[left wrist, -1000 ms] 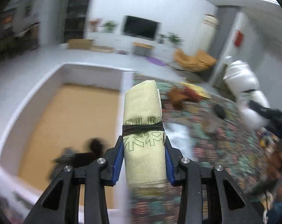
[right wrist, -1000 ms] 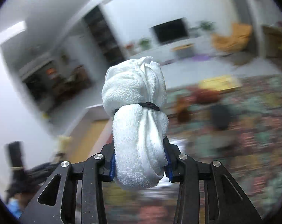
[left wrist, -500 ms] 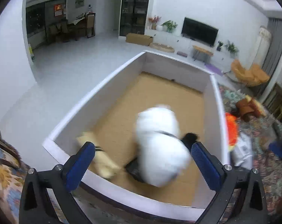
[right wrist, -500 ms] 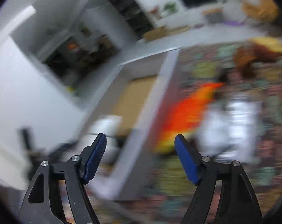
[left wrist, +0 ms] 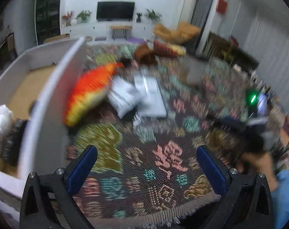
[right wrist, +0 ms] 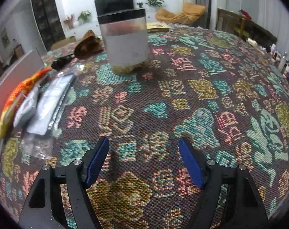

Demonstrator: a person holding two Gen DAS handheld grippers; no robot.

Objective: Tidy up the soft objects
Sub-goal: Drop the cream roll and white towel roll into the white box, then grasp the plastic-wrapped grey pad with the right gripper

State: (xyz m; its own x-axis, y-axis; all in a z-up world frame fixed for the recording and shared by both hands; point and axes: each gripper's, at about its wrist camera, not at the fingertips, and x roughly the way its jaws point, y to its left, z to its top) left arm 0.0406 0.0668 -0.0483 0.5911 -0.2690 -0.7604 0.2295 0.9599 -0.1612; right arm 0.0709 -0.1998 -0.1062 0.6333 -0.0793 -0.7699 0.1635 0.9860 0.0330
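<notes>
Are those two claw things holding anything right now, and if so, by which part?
Nothing is held. The left gripper and the right gripper are both open, with only the patterned tablecloth showing between their blue pads.

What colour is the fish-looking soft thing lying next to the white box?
Bright orange-red, fading to yellow along one edge: the soft fish. The left wrist view shows it best, though blurred.

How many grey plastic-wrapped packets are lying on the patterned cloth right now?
2: a smaller grey plastic-wrapped packet beside the orange-yellow plush, and a longer grey packet touching its right side. More may hide beneath.
</notes>
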